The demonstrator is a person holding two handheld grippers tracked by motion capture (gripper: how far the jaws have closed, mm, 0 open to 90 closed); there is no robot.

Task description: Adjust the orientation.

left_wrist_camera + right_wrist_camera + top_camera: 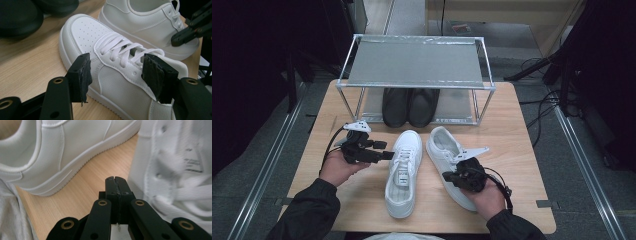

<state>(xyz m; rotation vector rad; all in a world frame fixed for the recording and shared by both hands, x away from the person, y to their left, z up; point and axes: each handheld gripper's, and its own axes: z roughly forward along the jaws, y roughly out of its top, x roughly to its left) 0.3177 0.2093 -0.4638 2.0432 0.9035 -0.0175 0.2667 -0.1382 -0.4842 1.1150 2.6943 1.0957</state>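
While both hands sit low in the high view, the right gripper [451, 176], its fingers pressed together on nothing, rests against the right white sneaker [447, 155] at lower centre-right, likely to nudge it. The left gripper [388, 155] holds its fingers wide apart astride the left white sneaker [403, 170], not yet clamped. Beyond, black shoes [410, 106] sit under the shoe rack [414, 62] on the bench [507, 140].

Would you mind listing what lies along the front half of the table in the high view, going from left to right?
left gripper → left white sneaker → right white sneaker → right gripper, with its jaws shut on nothing, low against that sneaker's inner side.
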